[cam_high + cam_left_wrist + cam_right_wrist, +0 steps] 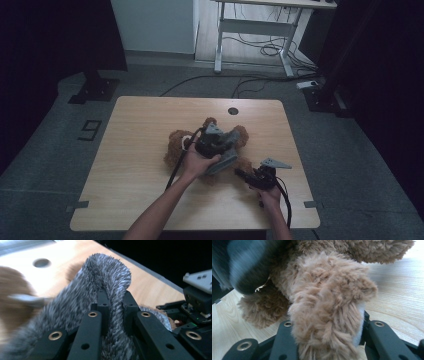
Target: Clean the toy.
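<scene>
Light wooden counter (135,165) with a round grommet hole (233,111), on grey floor in a dim room; a white desk frame (255,30) stands behind. A brown teddy bear (176,145) lies at counter centre. Left gripper (114,302), above the bear, has fingers clamped on its grey furry garment (105,272). Right gripper (324,340), low at the near right, grips the bear's limb (324,305).

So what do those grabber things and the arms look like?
Both grippers are black. Each has two flat jaws with brass-ringed screw holes, seen up close on the left gripper and the right gripper. A grey three-cornered plate sits on top, and a black cable trails back. The forearms are bare, with no sleeves in sight.
</scene>
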A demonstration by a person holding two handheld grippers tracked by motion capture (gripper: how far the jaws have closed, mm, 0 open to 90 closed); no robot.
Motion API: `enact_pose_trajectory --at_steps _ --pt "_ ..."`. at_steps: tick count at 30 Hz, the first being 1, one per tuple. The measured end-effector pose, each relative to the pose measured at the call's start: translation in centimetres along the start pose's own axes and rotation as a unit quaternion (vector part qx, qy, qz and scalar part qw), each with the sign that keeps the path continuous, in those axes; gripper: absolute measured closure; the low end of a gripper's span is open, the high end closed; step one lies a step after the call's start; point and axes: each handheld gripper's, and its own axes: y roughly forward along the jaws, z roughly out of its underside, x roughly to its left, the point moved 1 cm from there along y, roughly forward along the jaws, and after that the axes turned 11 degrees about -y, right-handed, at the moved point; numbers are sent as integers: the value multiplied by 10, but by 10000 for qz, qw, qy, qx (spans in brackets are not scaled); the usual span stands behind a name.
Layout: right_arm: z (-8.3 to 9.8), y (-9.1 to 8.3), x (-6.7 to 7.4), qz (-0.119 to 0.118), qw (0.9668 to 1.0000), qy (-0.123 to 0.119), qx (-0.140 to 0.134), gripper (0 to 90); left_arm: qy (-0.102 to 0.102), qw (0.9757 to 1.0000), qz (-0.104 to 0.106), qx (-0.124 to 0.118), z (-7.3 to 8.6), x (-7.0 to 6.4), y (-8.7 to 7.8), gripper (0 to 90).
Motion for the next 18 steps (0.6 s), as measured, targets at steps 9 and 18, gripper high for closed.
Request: enact_pose_trajectory --at_steps 9,18 --pt "1 1 1 -8 10000 4 84 609 -158 9998 -136 -67 9 14 -4 802" --pt "3 0 -2 -45 9999 70 115 610 -391 9957 -799 -248 11 56 -48 801"
